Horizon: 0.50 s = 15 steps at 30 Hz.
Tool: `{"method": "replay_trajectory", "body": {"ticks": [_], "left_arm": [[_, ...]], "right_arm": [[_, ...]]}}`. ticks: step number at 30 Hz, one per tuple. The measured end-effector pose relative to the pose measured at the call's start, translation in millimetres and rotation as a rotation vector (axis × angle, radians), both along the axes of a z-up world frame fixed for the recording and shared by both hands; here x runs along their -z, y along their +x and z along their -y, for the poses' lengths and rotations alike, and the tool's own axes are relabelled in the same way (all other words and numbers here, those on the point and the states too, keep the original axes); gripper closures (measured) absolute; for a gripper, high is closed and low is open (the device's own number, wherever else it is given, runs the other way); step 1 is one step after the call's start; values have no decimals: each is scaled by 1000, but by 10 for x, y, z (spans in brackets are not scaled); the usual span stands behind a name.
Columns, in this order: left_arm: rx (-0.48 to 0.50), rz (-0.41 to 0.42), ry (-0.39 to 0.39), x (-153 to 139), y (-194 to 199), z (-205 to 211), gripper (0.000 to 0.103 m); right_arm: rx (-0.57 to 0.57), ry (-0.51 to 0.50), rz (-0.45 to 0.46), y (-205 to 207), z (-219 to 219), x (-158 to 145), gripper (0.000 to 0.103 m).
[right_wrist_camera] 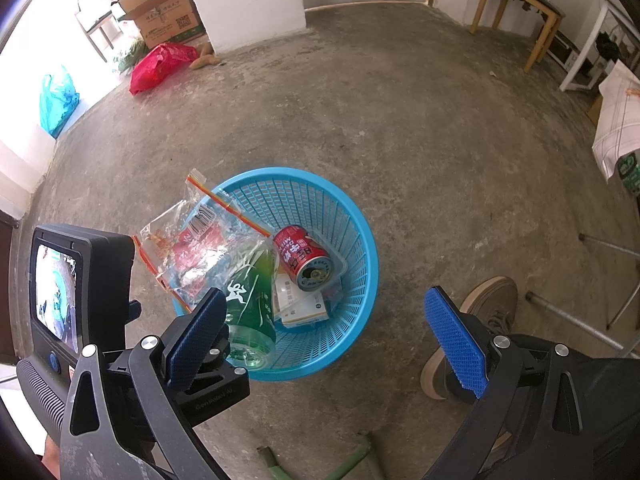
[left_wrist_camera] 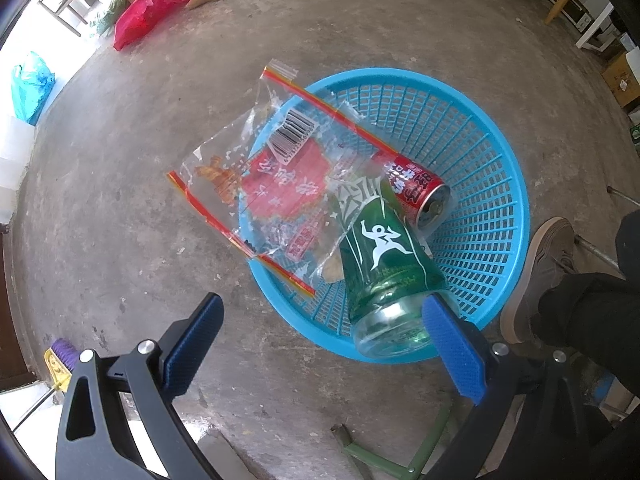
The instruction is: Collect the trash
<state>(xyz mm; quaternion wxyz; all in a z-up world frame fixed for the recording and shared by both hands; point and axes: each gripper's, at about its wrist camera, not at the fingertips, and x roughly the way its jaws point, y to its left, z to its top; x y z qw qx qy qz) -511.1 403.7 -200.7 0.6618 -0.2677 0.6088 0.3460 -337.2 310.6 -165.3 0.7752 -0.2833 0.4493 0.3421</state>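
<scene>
Green glass made the thing easy to find: the bottle (left_wrist_camera: 384, 264) lay tilted on the near rim of the blue basket (left_wrist_camera: 492, 184), with its thick base toward the left claw (left_wrist_camera: 324, 344) and its neck pointing away, down into the basket. So its long axis ran almost straight forward from that claw, not across it. The left claw was the nearer one. Its jaws stood wide apart and clamped nothing; the right-hand pad seemed to lie against the bottle's base, though I could not tell if it really touched.

A clear plastic wrapper (left_wrist_camera: 260, 176) with red print lay half over the far-left rim of the basket, partly on the bottle's neck. A red can (left_wrist_camera: 416, 188) lay on its side inside the basket, just beside the bottle.

The right claw (right_wrist_camera: 332, 332) hung above the floor (right_wrist_camera: 400, 120) beside the basket, also wide apart and holding nothing. In its view the bottle (right_wrist_camera: 248, 304) was at the left finger, and some small cartons (right_wrist_camera: 300, 304) lay in the basket bottom.
</scene>
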Motion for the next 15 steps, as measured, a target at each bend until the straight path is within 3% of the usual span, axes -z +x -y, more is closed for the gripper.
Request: {"method": "replay_trajectory", "body": {"ticks": [15], "left_arm": [[-10, 22, 23, -15, -39, 11, 6]], "right_arm": [[1, 0, 1, 1, -5, 1, 8]]}}
